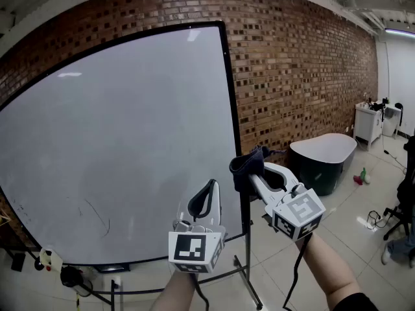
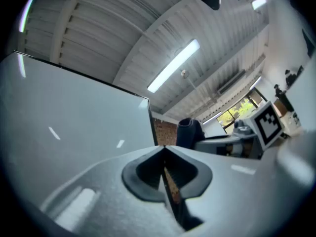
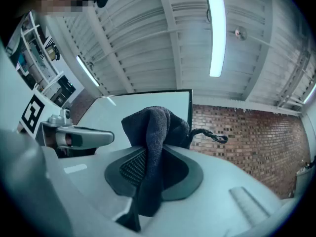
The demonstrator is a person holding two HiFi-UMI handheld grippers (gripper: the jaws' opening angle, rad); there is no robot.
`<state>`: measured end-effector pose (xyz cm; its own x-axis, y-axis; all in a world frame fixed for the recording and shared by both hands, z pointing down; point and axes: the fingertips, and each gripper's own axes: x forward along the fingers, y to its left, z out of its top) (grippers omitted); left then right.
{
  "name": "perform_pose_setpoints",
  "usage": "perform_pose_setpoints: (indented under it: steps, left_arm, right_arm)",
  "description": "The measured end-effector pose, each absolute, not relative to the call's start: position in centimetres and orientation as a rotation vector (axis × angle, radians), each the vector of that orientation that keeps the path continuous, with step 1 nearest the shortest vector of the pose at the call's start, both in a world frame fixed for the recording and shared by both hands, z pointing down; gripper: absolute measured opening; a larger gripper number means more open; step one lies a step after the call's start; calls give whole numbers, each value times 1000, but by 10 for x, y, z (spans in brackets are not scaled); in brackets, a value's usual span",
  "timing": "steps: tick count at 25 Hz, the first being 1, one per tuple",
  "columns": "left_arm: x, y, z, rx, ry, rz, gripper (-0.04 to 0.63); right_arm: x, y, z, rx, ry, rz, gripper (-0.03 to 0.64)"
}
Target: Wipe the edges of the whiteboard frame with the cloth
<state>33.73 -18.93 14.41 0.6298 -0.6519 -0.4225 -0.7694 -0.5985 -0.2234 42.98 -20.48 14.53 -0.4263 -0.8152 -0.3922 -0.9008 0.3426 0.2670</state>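
Landmark: we place everything from the right edge [image 1: 232,109] of the whiteboard [image 1: 117,148] frame, a thin black bar.
Right gripper [image 1: 249,172]: its jaws are closed on the cloth [image 1: 246,166]. In the right gripper view a fold of the dark cloth [image 3: 153,132] is pinched between the pads, and the rest is bunched above the tips.
Left gripper [image 1: 211,188]: in the left gripper view its jaws meet, and we see nothing between them. It is just left of the right edge, in front of the white surface, low on the board.
Where the cloth is: at the lower part of the right edge, overlapping the black bar in the head view. We cannot tell if it touches the bar or is only close to it.
Key relation: from the cloth, the bar lies straight ahead and slightly to the left. We judge that a small push forward would bring the cloth onto it.
Long axis: the right edge runs upright, so we think the wipe has to go along it, up or down.
Nearer hand: the right one, and it has the cloth.
Writing: we read no brand or label. Each gripper's cube shows only a black-and-white square marker [image 1: 192,248]. The board has only a few faint pen strokes [image 1: 97,216], far left of the right edge and low; they are not words.
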Motion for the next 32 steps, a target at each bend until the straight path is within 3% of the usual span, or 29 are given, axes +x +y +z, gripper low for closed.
perform_pose_setpoints:
  steps: [11,24,32]
  left_arm:
    - [362,-237,53,-2376,1085,408,3]
    - [389,-257,-102,-1892,1047,617,3]
    - [386,-262,-147,-1769,1043,656,4]
  right_arm:
    - [472,-252,33,-1553,2353,796,57]
    - [456,-305,-111,-1456,2163,1200,57]
    - [449,-320,-152,-1545,2064,1383,57]
